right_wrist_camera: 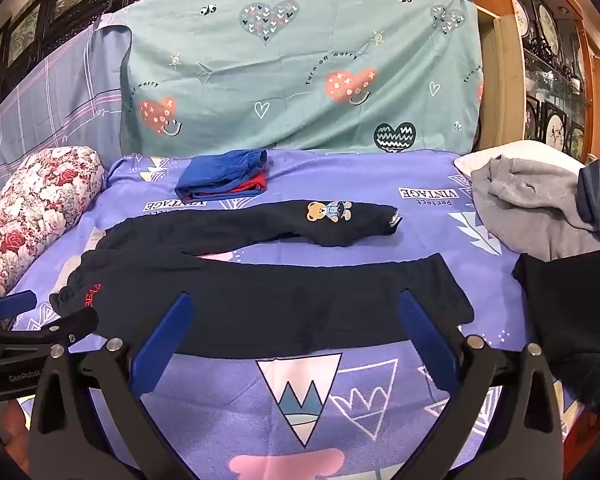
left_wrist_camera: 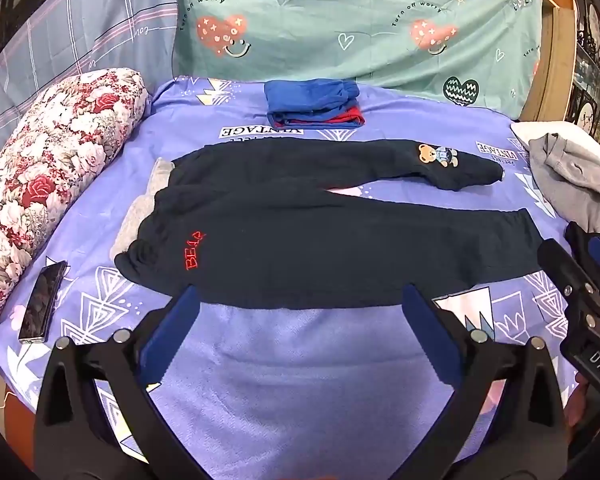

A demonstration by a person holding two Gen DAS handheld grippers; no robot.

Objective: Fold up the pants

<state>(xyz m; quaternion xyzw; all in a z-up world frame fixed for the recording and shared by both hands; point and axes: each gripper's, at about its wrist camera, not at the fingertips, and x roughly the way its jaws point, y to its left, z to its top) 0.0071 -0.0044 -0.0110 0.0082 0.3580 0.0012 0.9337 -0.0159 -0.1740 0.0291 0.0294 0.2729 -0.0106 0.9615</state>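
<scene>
Dark navy pants lie spread flat on the purple bedsheet, waist to the left, legs to the right, with red "BEAR" lettering and a bear patch on the far leg. They also show in the right wrist view. My left gripper is open and empty, hovering just before the near edge of the pants. My right gripper is open and empty over the near leg; it also shows at the right edge of the left wrist view.
Folded blue and red clothes lie at the back. A floral bolster and a phone are on the left. A grey garment and a dark garment pile on the right.
</scene>
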